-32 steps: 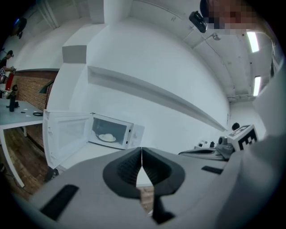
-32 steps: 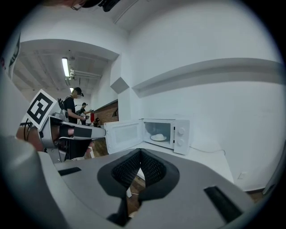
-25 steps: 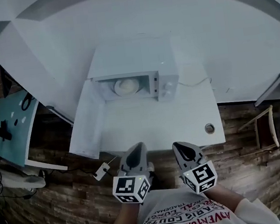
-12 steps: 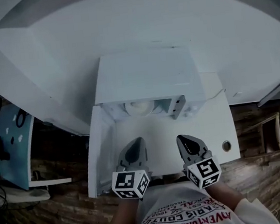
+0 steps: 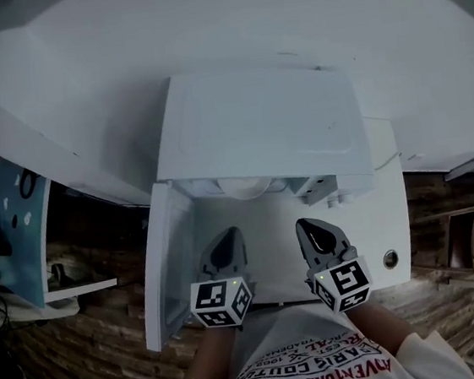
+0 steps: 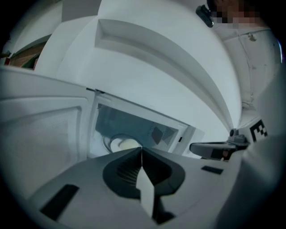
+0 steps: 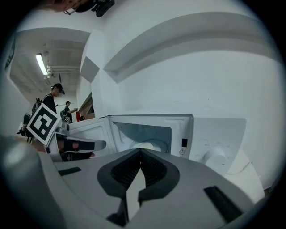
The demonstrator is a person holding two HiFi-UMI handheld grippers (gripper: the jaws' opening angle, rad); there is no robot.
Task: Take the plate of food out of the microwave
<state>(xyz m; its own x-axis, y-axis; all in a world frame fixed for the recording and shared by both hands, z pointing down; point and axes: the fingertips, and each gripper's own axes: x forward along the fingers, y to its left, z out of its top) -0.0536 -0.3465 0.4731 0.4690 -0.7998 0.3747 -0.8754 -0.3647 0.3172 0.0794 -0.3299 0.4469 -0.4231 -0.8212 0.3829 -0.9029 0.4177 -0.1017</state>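
The white microwave (image 5: 260, 126) stands on the white table with its door (image 5: 167, 260) swung open to the left. The plate of food (image 5: 242, 185) sits inside the cavity, mostly hidden under the top in the head view; it shows as a pale mound on a plate (image 6: 123, 144) in the left gripper view and in the right gripper view (image 7: 147, 146). My left gripper (image 5: 224, 243) and right gripper (image 5: 314, 233) hover side by side over the table in front of the opening. Both are shut and empty, short of the plate.
The microwave's knobs (image 7: 216, 156) are right of the cavity. The table (image 5: 392, 209) has a round cable hole (image 5: 389, 258) at its right front. A blue board (image 5: 7, 227) stands at the left. People (image 7: 56, 96) stand far off in the room.
The head camera and both grippers have moved forward toward the microwave, which now looks larger and nearer. The grippers went from the table's front edge to over the table. Jaws stayed shut.
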